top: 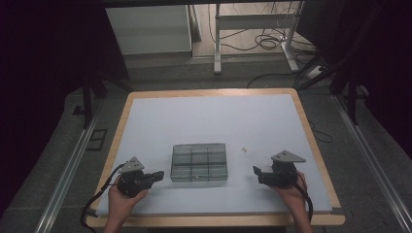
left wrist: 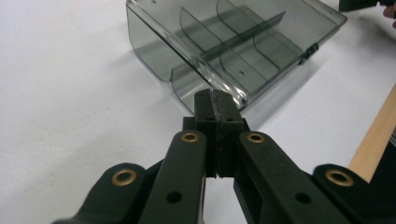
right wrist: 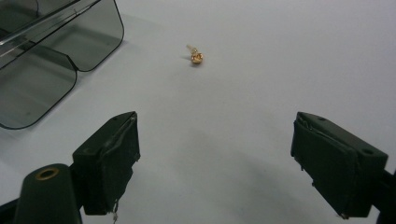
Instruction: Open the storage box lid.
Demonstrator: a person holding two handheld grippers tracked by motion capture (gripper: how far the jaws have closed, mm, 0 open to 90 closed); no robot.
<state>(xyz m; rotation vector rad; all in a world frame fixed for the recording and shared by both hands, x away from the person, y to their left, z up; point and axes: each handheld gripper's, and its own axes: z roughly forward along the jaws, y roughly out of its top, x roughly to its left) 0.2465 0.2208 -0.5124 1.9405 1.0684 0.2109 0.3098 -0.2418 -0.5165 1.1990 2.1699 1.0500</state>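
Resting near the front of the white table (top: 214,116), a smoky clear compartment box (top: 199,162) sits between two hand-held grippers, apparently ready for sorting. The left gripper (left wrist: 213,100), jaws pressed together on nothing, points at the box's corner; the right gripper (right wrist: 215,154) gapes wide toward a small gold piece (right wrist: 196,56), too tiny to identify.
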